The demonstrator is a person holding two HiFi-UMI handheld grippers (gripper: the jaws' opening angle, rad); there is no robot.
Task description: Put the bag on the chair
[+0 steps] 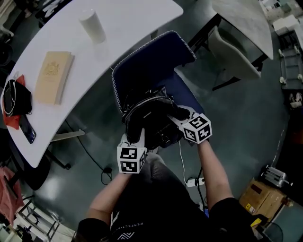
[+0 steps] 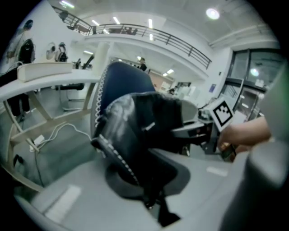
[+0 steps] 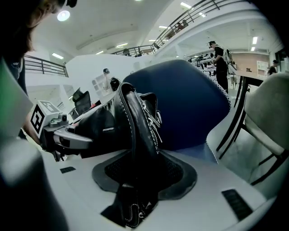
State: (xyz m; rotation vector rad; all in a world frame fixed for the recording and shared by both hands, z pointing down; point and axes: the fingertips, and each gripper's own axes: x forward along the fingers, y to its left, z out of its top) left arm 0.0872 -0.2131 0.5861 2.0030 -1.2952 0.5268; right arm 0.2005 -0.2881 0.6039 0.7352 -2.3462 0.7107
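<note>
Black leather bag (image 1: 151, 120) sits over the seat of the blue chair (image 1: 147, 61), close against its backrest. Left hand-held gripper (image 1: 136, 132) is pinched tight on the bag's strap; right hand-held gripper (image 1: 176, 118) has its jaws spread, the bag's stitched edge between them. White tabletop (image 1: 123, 28) lies behind the chair.

Setting: a large open-plan office hall. A curved white counter (image 1: 128, 23) carried a book (image 1: 53, 75). A blue chair (image 1: 151, 61) stood at it, and a beige chair (image 1: 232, 52) stood at a second counter (image 1: 241, 14). A power strip (image 1: 195, 181) and a cardboard box (image 1: 262, 198) lay on the grey floor (image 1: 236, 123). The left gripper view showed a railed balcony (image 2: 158, 38), ceiling lights (image 2: 212, 13) and glass partitions (image 2: 255, 76). In the right gripper view a person (image 3: 220, 61) stood in the background.
</note>
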